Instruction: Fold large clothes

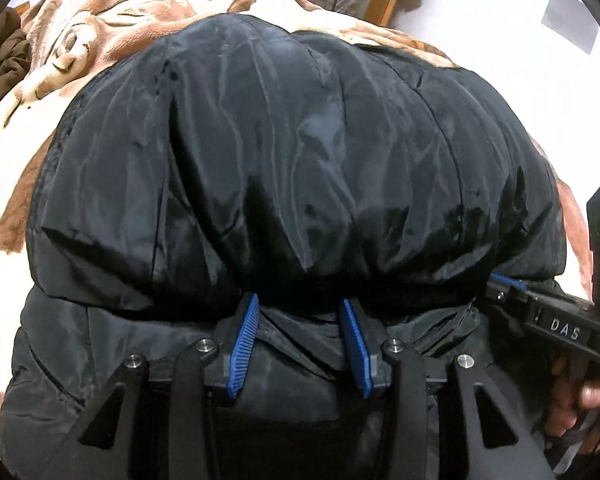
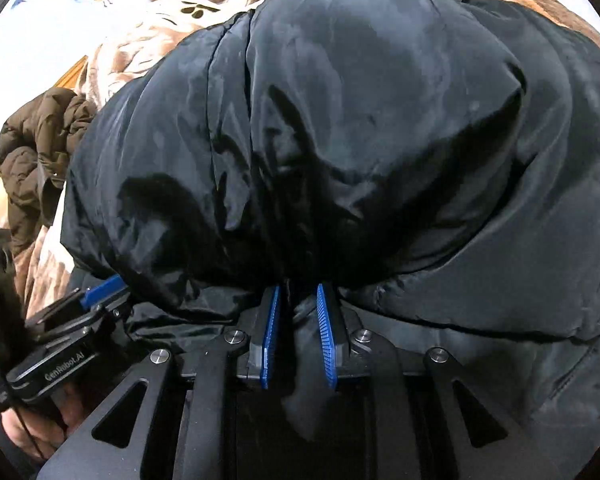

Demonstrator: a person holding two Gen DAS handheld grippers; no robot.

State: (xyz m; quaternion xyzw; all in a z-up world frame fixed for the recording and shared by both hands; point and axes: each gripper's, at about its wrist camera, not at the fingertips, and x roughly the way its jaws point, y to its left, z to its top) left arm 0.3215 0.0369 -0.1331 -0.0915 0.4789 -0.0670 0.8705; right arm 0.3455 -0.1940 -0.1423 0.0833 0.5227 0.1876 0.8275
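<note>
Where the folded-over half meets the layer beneath it, the left gripper [image 1: 300,299] has its jaws well apart, the blue ribbed pads [image 1: 242,344] straddling a slack wrinkle of cloth without pressing on it. The right gripper [image 2: 298,287] has its jaws only narrowly apart. A raised ridge of cloth stands between them, but a dark gap shows beside the left-hand pad, so this reads as a let-go rather than a clamp.

Both tools sit side by side at the near edge of the black padded nylon jacket [image 1: 300,140], low in each frame. The jacket fills the centre of both views as a domed upper layer lying over a flatter lower layer, on a brown and cream plush blanket [image 1: 112,32] covering the bed. A brown quilted coat [image 2: 40,140] lies bunched at the left edge of the right wrist view, clear of the work.

The step in hand appears to be setting down the fold. To do it well:

1. Widen the right jaws until the ridge of cloth drops free.
2. Draw both tools straight back toward the lower edge of the frame. A sideways pull is likely to drag the slippery shell and skew the fold.
3. Check that the near edges of the two layers line up.
4. Expect trapped air in the padding; the dome may spring open unless pressed flat.
</note>
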